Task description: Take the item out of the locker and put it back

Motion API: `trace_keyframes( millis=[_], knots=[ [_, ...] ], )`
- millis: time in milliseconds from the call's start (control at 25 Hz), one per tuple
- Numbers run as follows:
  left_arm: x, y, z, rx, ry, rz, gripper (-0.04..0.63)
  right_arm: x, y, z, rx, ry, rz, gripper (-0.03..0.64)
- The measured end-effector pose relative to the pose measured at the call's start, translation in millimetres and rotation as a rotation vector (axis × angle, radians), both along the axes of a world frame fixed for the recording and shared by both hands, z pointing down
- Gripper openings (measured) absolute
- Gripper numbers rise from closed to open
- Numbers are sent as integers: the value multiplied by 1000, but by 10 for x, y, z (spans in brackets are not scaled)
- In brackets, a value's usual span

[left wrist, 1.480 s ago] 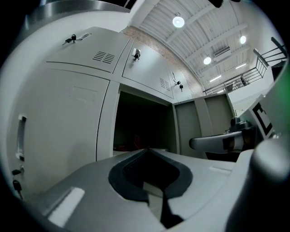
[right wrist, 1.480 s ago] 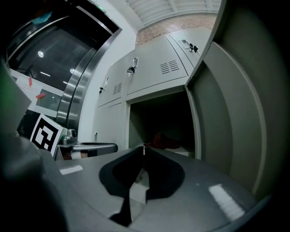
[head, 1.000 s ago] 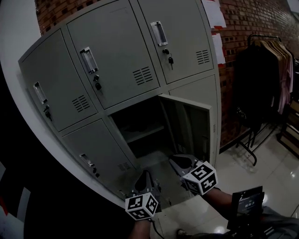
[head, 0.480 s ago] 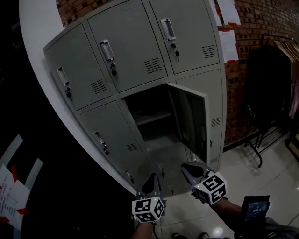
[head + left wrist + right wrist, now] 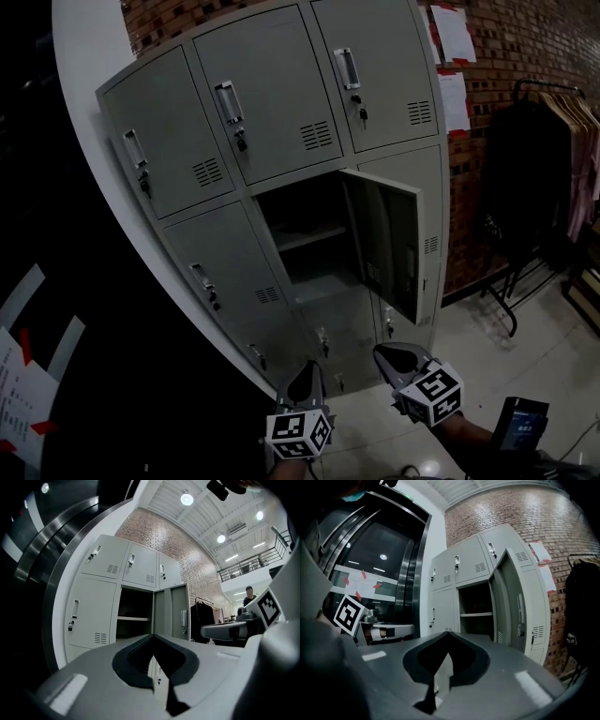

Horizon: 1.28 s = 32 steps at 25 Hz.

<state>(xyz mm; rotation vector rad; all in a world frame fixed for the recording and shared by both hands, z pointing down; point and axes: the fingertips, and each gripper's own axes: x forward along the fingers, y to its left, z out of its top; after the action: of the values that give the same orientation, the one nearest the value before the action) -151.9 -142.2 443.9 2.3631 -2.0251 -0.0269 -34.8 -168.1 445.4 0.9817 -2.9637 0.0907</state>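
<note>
Two grippers, held low in front of the locker (image 5: 281, 122) and well apart from it. Left gripper (image 5: 153, 637): shut tight, jaws together, nothing between them. Right gripper (image 5: 447, 634): likewise closed to the tip and empty. Both pointing level toward the grey front.

Counted on that front: one open compartment (image 5: 298, 202), in the middle column just under the top row. Three closed doors along the top edge, and one closed door at the left of the opening. Further small doors lower down, partly cut off, so not counted. One door (image 5: 389, 239) swung out, hanging at the right edge of the opening. One shelf (image 5: 314, 238) inside, lying level from the left wall to the right wall and splitting the space into an upper and a lower part.

Of the item, nothing to be made out: dark above the shelf and dark below it, no shape, no long axis to read. Probably deep inside, if there at all.

For the coming reach: opening straight ahead of both grippers and higher than them in the head view. Left gripper under the opening itself, with a free line in. Right gripper under the free edge of the swung door, perhaps slightly nearer, but needing to pass left of that door. Off to the right, one clothes rack (image 5: 539, 159), of no concern.
</note>
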Motion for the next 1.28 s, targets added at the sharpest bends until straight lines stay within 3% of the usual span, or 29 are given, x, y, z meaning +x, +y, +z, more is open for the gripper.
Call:
trace_keyframes(
  millis=[440,1280],
  knots=[
    [-9,124,142,-12,9,58,-3,25,160,68,-8,5,63,-5],
    [-3,38,157,-20,19,88,-3,16,44,49,5,18,84,-5]
  ],
)
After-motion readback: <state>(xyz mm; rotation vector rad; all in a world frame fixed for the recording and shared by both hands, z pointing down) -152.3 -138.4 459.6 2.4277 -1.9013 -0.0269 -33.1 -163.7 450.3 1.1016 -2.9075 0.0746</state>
